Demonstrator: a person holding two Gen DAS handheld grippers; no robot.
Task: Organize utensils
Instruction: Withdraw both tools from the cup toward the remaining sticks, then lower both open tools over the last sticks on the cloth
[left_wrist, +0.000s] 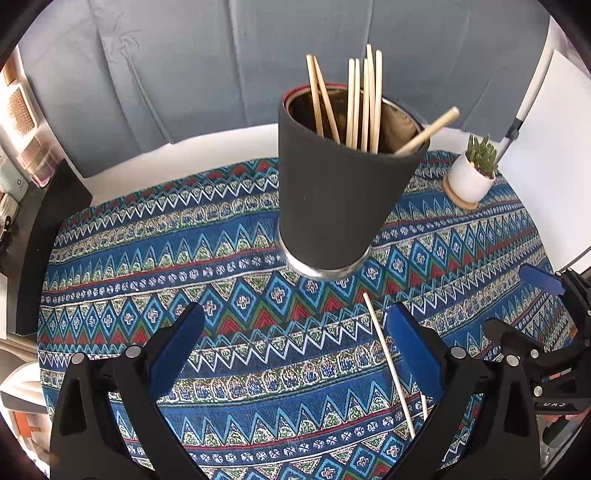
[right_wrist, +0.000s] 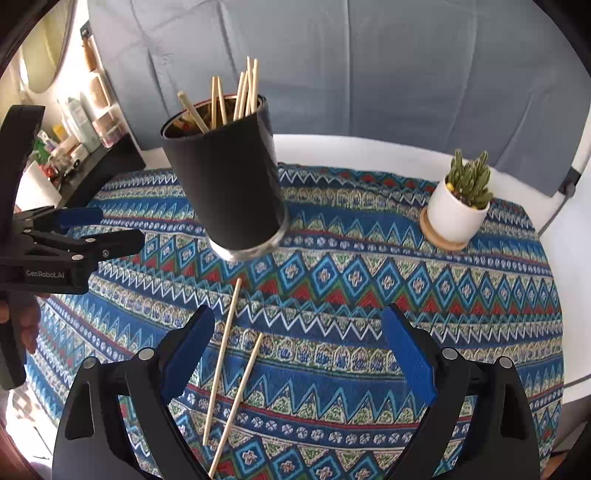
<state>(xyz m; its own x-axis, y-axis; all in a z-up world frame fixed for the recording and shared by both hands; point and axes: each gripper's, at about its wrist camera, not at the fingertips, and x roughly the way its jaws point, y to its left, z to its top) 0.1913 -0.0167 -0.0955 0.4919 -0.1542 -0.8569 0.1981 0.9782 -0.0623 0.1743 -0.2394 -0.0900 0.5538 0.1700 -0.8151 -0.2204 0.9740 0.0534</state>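
chopsticks on cloth (right_wrist: 221, 362): 2 | black cup (right_wrist: 229, 184): 1 | left gripper (left_wrist: 295, 343) jaws spread | right gripper (right_wrist: 299, 347) jaws spread, both empty

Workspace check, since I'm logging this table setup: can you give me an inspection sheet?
Surface: patterned blue tablecloth covers the table.
Job's things: black holder stands upright with several chopsticks inside; two loose chopsticks lie on the cloth before it.
Clutter: potted succulent on a wooden coaster, far right.
Grippers: left gripper and right gripper both open, nothing between their jaws.
Cables: nothing seen.
Surroundings: blue-grey sofa behind; shelf with bottles at left.
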